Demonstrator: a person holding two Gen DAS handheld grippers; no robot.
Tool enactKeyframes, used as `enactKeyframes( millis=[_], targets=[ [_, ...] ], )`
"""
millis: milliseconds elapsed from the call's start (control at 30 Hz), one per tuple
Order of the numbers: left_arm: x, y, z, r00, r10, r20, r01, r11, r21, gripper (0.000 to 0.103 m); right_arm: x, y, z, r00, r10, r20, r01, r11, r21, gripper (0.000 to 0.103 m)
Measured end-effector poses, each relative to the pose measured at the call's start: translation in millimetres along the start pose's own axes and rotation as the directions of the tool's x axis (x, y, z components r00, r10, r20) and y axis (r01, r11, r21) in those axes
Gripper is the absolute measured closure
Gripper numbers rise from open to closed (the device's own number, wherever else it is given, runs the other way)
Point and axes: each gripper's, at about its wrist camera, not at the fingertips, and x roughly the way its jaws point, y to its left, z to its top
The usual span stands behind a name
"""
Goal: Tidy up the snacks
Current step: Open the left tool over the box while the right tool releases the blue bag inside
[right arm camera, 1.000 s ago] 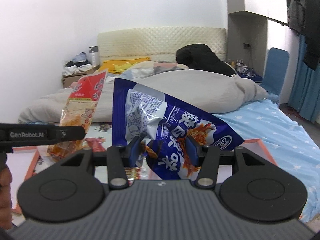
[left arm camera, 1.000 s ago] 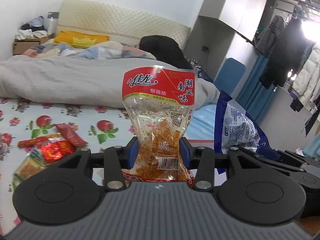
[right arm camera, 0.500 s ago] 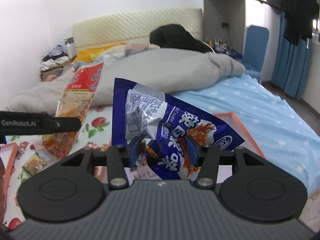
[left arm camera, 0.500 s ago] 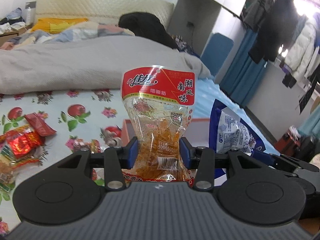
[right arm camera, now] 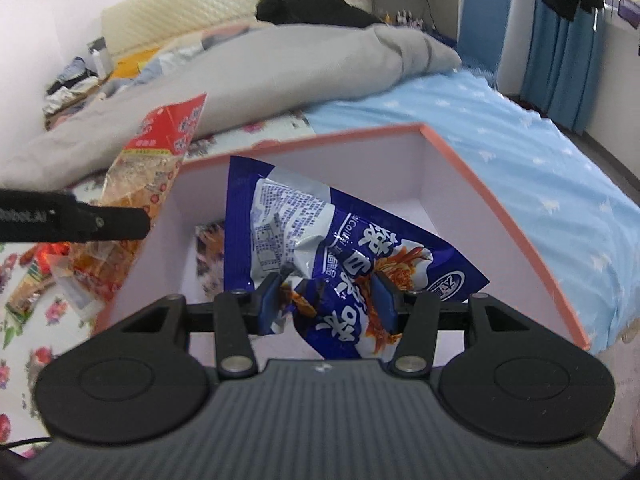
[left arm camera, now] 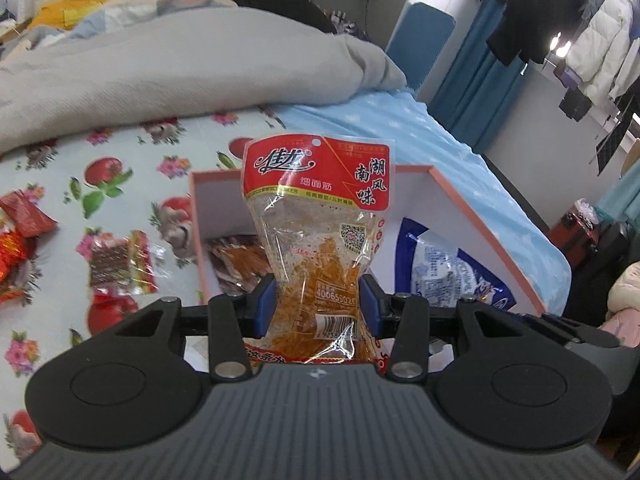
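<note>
Snacks are going into the pink box (left arm camera: 480, 216), which sits open on the bed with its white inside showing. The left claw (left arm camera: 316, 306) is closed on a clear bag with a red top (left arm camera: 320, 232), pinching it near the bottom so it stands up tall just over the near left part of the box. The right claw (right arm camera: 326, 304) is closed on a blue bag (right arm camera: 320, 240), squeezing its crumpled lower end, and the bag hangs over the middle of the box. Neither bag is let go yet, so both are above the box and not resting in it. One packet (left arm camera: 236, 260) with brown and orange stuff already lies at the bottom of the box by its left wall, so a bit of the job looks done. More snacks wait on the flowery sheet (left arm camera: 120, 184) to the left of the box: a small see-through packet (left arm camera: 120, 264) close by, and some red wrappers (left arm camera: 24, 224) farther off. My guess is the job is partly done, with these two bags nearly in and the loose ones left to pick up. A grey blanket (left arm camera: 200, 52) lies bunched up behind the box.
</note>
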Motion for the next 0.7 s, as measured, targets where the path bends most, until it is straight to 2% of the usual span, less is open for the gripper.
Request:
enactKeyframes(
  millis=[267,533,667,700],
  targets=[
    [34,-5,-2,0.997,0.03,-0.073,-0.028,0.999,0.033,0.053,25,-10,-9,0.998,0.016,-0.062,-0.014,0.999,0.029,0.051],
    [43,-2,-3,0.995,0.032,-0.096,-0.029,0.999,0.033,0.052,31,-17,-9,0.997,0.02,-0.079,-0.015,0.998,0.065,0.05],
    [39,-4,-5,0.996,0.028,-0.091,-0.024,0.999,0.047,0.036,31,-18,-7,0.997,-0.006,-0.082,0.012,0.998,0.069,0.051],
    [38,-4,-5,0.996,0.032,-0.088,-0.028,0.999,0.046,0.034,31,-19,-6,0.997,-0.008,-0.08,0.014,0.997,0.074,0.045]
  ],
)
